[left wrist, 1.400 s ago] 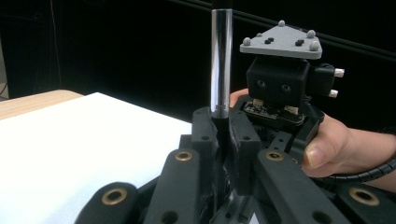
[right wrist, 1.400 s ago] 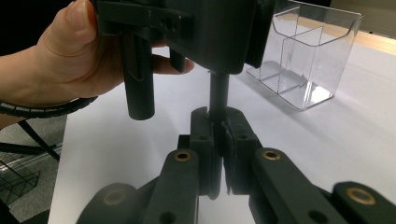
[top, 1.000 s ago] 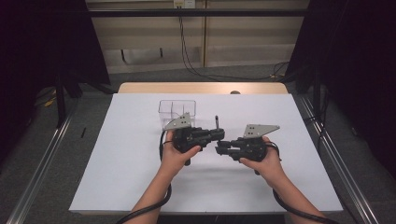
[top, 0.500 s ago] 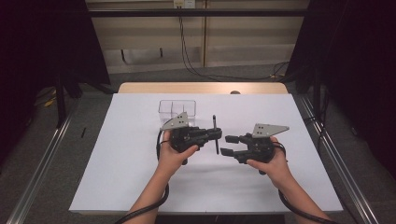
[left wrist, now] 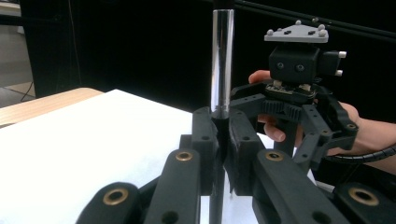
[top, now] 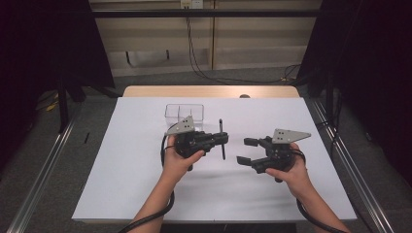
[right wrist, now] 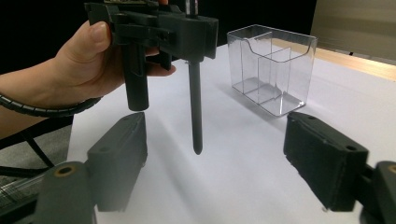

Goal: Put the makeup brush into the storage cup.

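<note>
- Two hand-held grippers over a white table (top: 121,184), facing each other, well apart.
- Left gripper (top: 224,139): jaws clenched on a dark pen (top: 222,145); the pen stands upright between its pads, silver barrel above them, tip hanging below, clear of the table.
- Right gripper (top: 246,150): released, jaws just been opening, nothing between them; pen now out beyond its fingertips, toward the left gripper.
- One clear plastic organizer (top: 183,112), divided into compartments, on the table just behind the left gripper; in the right gripper view it stands past the pen.
</note>
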The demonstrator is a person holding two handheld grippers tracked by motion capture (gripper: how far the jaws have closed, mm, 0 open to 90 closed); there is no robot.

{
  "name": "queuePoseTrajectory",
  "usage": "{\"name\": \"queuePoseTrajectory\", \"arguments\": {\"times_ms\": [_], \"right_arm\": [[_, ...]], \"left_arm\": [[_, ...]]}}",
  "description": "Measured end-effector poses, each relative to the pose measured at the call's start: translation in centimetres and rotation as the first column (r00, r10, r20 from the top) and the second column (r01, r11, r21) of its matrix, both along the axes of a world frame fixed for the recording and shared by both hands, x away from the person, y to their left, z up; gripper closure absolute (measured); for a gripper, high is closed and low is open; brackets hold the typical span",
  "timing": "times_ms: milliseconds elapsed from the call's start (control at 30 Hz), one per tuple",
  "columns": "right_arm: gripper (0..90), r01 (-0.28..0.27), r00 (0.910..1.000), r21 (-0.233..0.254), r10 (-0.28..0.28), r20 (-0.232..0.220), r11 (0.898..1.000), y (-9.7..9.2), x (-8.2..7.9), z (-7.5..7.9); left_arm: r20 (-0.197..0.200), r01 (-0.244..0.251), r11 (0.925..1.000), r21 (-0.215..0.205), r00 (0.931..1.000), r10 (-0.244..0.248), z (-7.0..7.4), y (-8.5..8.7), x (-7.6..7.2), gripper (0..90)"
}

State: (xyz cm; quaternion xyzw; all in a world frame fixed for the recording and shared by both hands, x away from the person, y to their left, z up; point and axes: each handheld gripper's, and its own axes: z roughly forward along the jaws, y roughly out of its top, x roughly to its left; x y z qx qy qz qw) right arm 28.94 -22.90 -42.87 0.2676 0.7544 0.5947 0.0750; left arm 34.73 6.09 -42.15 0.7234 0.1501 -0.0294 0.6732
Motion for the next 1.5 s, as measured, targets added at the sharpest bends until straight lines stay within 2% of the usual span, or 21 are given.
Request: {"name": "queuePoseTrajectory", "arguments": {"times_ms": [167,300,567,900,1500], "right_arm": [[15.2,0.006,1.0000,0.001,-0.006,0.003,1.000,-0.4,-0.1,0.0],[11.9,0.011,0.9999,-0.018,-0.011,0.012,1.000,-0.7,-0.3,-0.1],[7.3,0.027,0.9996,0.013,-0.027,0.008,1.000,-1.7,-0.4,-0.4],[2.2,0.035,0.9993,0.015,-0.035,0.011,0.999,-3.1,-0.8,-0.6],[1.9,0.050,0.9985,-0.014,-0.049,0.024,0.999,-4.8,-1.8,-1.2]], "left_arm": [[-0.003,-0.003,1.0000,0.002,1.0000,0.003,0.0,0.1,0.1,83.4],[-0.005,-0.009,1.0000,0.002,0.9999,0.009,-0.1,0.3,0.1,83.4],[0.000,-0.021,0.9998,0.006,0.9998,0.021,0.0,0.6,0.1,83.4],[0.011,-0.027,0.9995,0.016,0.9996,0.027,0.1,0.8,0.1,83.4],[0.016,-0.059,0.9979,0.024,0.9981,0.059,0.0,1.5,0.5,83.5]]}}
